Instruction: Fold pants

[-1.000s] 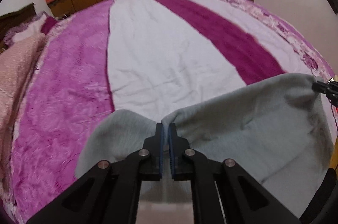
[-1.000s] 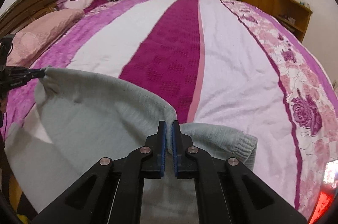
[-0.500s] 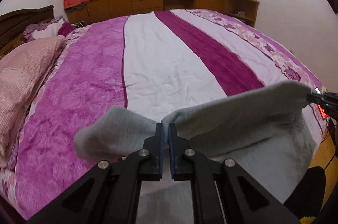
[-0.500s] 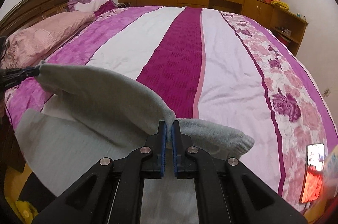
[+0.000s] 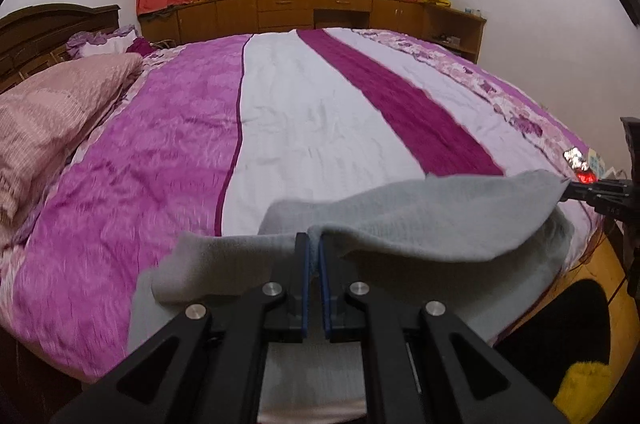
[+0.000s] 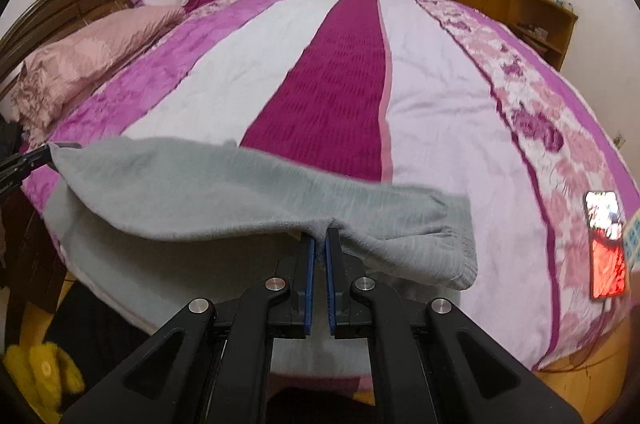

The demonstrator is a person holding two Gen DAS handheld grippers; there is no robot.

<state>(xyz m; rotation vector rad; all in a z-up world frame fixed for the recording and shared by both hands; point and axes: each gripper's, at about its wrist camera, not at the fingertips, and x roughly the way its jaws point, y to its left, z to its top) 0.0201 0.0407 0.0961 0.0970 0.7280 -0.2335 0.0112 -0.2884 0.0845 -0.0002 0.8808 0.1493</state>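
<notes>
The grey knit pants hang stretched between my two grippers over the near edge of the bed. My left gripper is shut on one end of the top edge. My right gripper is shut on the other end of the pants. The fabric droops below the held edge and a loose flap hangs beside each gripper. In the left wrist view the right gripper's tip shows at the far right, pinching the cloth. In the right wrist view the left gripper's tip shows at the far left.
A large bed with a pink, white and magenta striped cover fills both views. Pink pillows lie at the headboard on the left. A lit phone lies on the bed at the right. Wooden cabinets line the far wall. Yellow slippers lie on the floor.
Both grippers have lifted and drawn back toward the bed's near edge with the pants. The held edge is now stretched straighter and more of the room shows.
</notes>
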